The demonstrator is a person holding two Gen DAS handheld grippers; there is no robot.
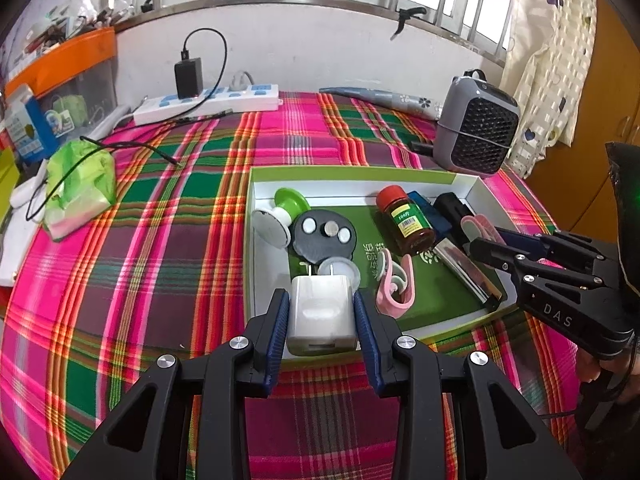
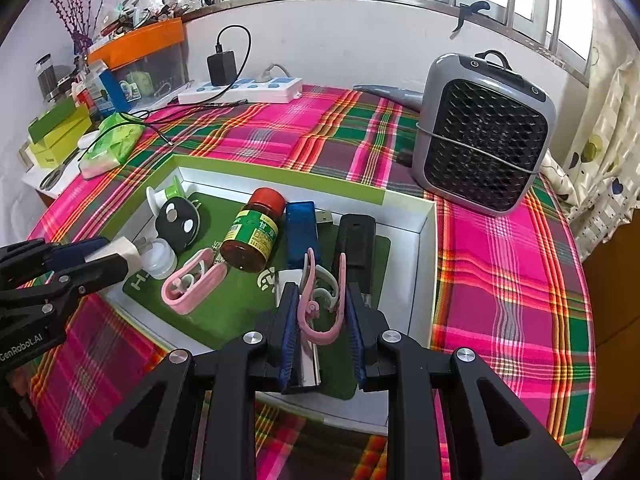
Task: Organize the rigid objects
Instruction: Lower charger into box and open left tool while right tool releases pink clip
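Left tool [image 1: 321, 320] clamps white charger [image 1: 321, 318] over tray's [image 1: 352, 174] near-left corner; right tool [image 2: 320, 312] grips pink clip [image 2: 320, 304] above tray's right half.

You lower each straight into bare green floor, clear of bottle [image 2: 252, 236] and second clip [image 2: 192, 280]; release only once seated.

Charger: boxy, smooth, prongs facing away.

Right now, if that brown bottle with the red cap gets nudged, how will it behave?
The brown bottle lies on its side in the box, so it would probably roll. It looks rigid and likely light. The pink clip beside it might stop it.
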